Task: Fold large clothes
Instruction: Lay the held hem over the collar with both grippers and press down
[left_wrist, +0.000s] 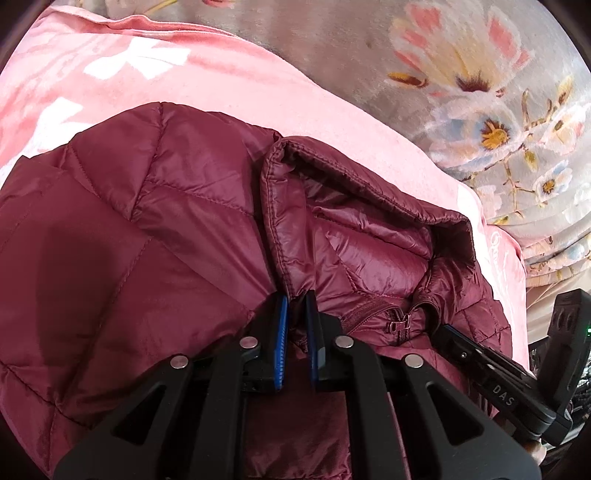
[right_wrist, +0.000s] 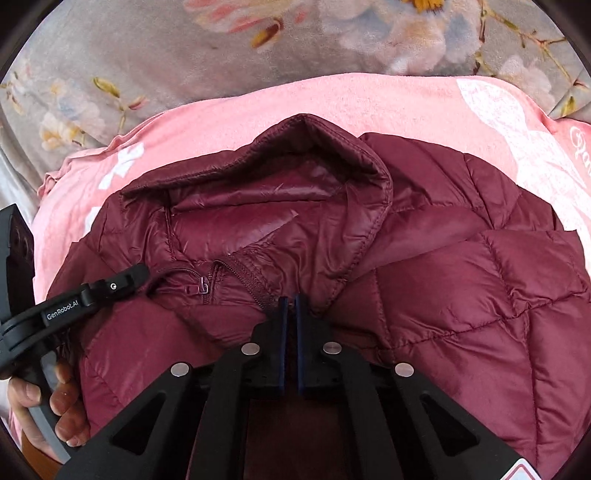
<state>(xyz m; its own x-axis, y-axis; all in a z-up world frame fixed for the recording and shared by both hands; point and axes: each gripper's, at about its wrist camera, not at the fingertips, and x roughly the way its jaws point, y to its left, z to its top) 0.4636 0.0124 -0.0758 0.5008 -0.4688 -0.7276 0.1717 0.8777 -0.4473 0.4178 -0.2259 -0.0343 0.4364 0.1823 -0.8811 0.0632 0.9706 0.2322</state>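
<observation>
A maroon quilted puffer jacket (left_wrist: 166, 221) (right_wrist: 461, 277) lies on a pink towel, hood (left_wrist: 351, 229) (right_wrist: 277, 192) upward and gaping. Its zipper pull (left_wrist: 402, 325) (right_wrist: 202, 290) sits at the collar. My left gripper (left_wrist: 295, 301) is shut on the hood's stitched edge, which runs down between the blue pads. It also appears from the side in the right wrist view (right_wrist: 136, 275), left of the zipper. My right gripper (right_wrist: 291, 300) is shut, pinching jacket fabric just right of the zipper tape. In the left wrist view its tip (left_wrist: 441, 330) rests right of the zipper pull.
The pink towel (left_wrist: 184, 74) (right_wrist: 369, 99) with white prints lies over a grey floral bedsheet (left_wrist: 369, 48) (right_wrist: 147, 44). A person's hand (right_wrist: 62, 406) holds the left gripper's handle at the lower left. Bare towel shows beyond the hood.
</observation>
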